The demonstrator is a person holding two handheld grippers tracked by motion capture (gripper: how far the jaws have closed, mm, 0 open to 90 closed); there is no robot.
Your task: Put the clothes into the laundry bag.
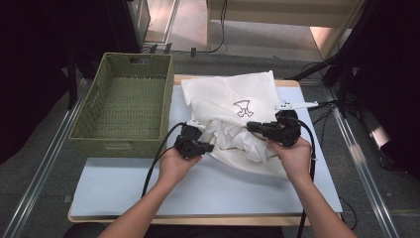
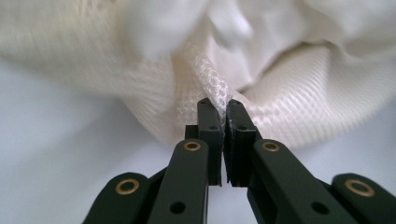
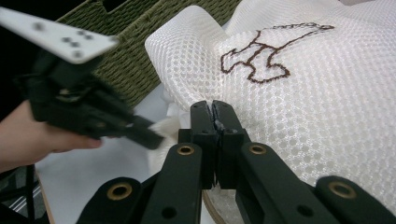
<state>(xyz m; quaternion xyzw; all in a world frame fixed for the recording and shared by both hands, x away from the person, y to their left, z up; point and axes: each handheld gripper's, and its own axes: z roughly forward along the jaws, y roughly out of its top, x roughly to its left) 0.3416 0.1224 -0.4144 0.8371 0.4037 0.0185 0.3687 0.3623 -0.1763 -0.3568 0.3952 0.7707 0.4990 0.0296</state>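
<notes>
- Surroundings: a green woven basket (image 1: 123, 103) stands just beyond and outward of the left gripper (image 1: 207, 147); nothing lies between either gripper and the bag.
- White mesh laundry bag (image 1: 237, 116): honeycomb weave, brown outline motif (image 3: 261, 51), crumpled white cloth bunched at its opening; it lies on the pale table mat (image 1: 198, 188) between the two grippers.
- Orientation: its long axis runs away from the person, opening nearest.
- Left gripper: jaws clamped on a mesh fold (image 2: 212, 86).
- Right gripper (image 1: 251, 127): jaws together at the bag's edge; pinched mesh uncertain.

No readable text or numbers, only a brown outline figure on the white mesh bag (image 1: 233, 99)
</notes>
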